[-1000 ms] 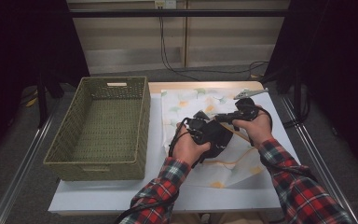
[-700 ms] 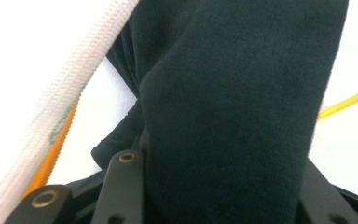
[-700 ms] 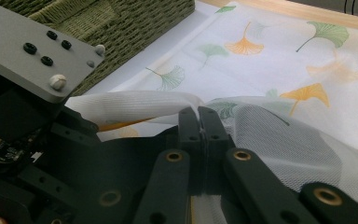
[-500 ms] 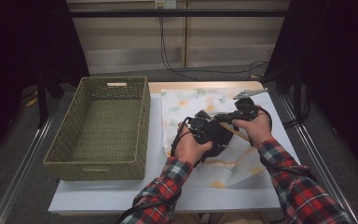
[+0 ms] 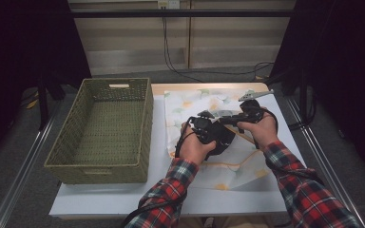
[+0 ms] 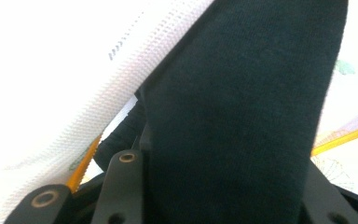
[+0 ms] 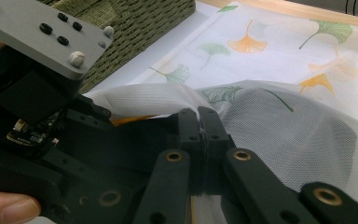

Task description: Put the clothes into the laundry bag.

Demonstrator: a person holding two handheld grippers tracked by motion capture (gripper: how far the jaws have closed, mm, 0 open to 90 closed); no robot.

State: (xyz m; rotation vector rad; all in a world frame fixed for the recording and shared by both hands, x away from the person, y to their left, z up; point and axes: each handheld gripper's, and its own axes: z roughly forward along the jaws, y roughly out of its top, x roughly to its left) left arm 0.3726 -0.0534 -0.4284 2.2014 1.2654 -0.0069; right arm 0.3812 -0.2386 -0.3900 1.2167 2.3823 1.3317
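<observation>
Left to right: one woven basket (image 5: 95, 166) stands on the surface (image 5: 123, 199), with nothing visible inside. Beside it lies one leaf-printed cloth (image 5: 185, 107). Above the cloth, the left tongs (image 5: 209, 129) are clamped on one dark garment (image 6: 242, 116), which sits against the white mesh bag (image 7: 298, 140). The right tongs (image 7: 199, 122) are pressed together on the edge of that one bag. Over the last second neither hand has shifted and both grips are unchanged. This probably means the bag mouth is being held steady while the garment goes in. Tongs counted: two.
</observation>
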